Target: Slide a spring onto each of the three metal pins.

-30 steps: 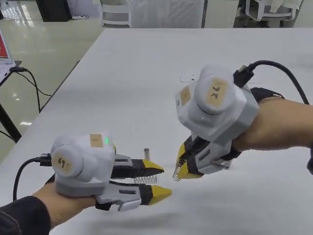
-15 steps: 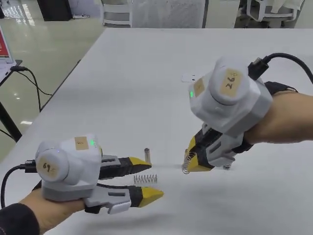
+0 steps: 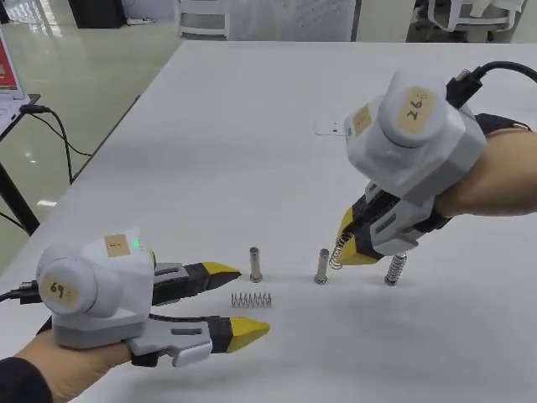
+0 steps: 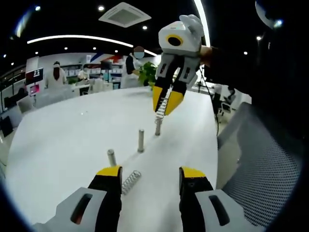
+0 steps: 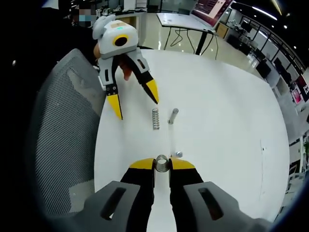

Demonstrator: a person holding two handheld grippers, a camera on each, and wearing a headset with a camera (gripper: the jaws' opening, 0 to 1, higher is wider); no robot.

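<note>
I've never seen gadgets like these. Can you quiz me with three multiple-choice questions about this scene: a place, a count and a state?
1. Where is the loose spring?
A) lying on the table before the left claw
B) on a chair
C) atop a pin

2. How many metal pins stand upright?
A) one
B) three
C) five

3. What state is the right claw in?
A) wide open
B) shut on a second spring
C) shut on a pin

Answers:
1 A, it lies flat just ahead of the open yellow tips.
2 B, three stand in a row.
3 B, its tips pinch the coil between them.
</note>
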